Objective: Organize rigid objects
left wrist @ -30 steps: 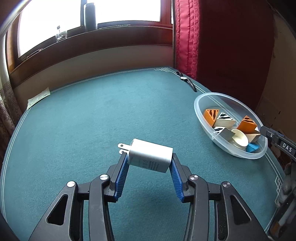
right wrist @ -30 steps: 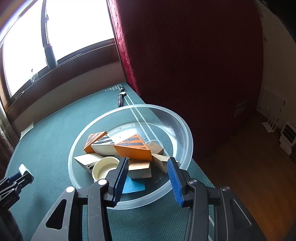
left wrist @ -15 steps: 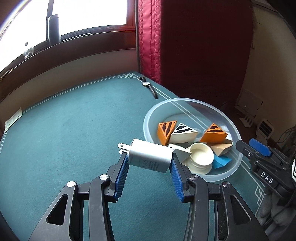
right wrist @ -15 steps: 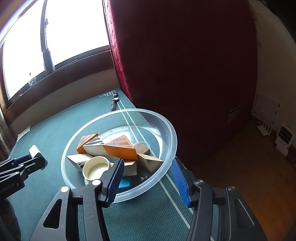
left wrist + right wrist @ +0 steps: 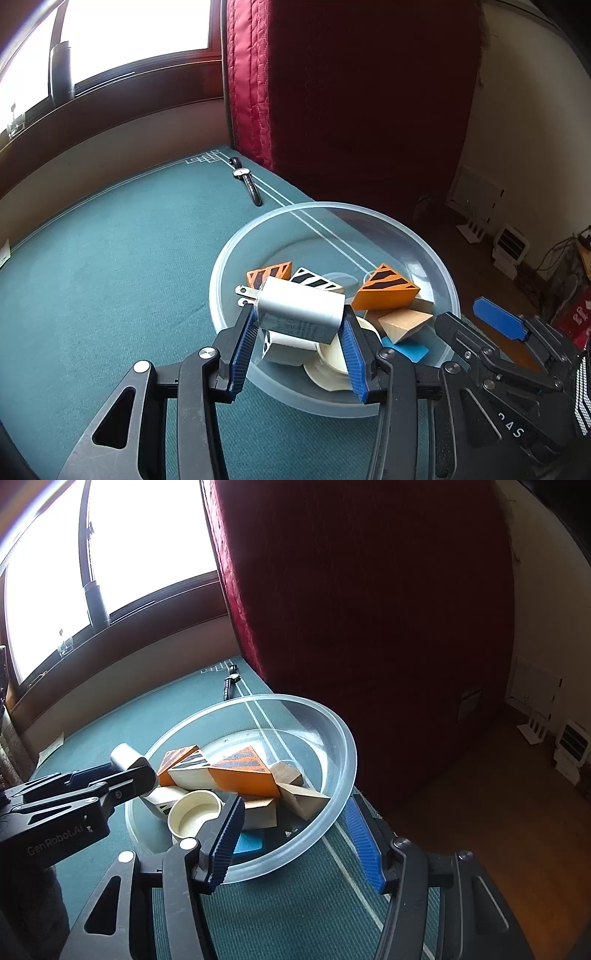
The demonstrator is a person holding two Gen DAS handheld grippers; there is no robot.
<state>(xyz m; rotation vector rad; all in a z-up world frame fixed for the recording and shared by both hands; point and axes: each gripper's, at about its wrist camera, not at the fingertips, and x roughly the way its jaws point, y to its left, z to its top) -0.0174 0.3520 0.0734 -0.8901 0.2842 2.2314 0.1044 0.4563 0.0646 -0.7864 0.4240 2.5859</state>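
My left gripper [image 5: 298,332] is shut on a white charger plug [image 5: 301,310], prongs pointing left, held over the near left part of a clear plastic bowl [image 5: 369,218]. The bowl holds an orange striped wedge [image 5: 384,291], plain wooden blocks, a cream cup [image 5: 194,812] and a blue block [image 5: 408,350]. My right gripper [image 5: 295,840] sits at the bowl's near rim [image 5: 332,720] and its jaws are opening. One finger is over the bowl and the other outside it, and neither pad presses on anything. In the right wrist view the left gripper [image 5: 129,771] and charger [image 5: 123,755] come in from the left.
A dark-strapped wristwatch [image 5: 247,181] lies on the green table cloth beyond the bowl. The table edge runs just right of the bowl, with a red curtain [image 5: 332,92] and wooden floor past it. A dark bottle [image 5: 61,70] stands on the window sill.
The left gripper has carried the charger rightward from over the open cloth to above the bowl. The right gripper's jaws have widened and it has drawn back a little from the bowl.
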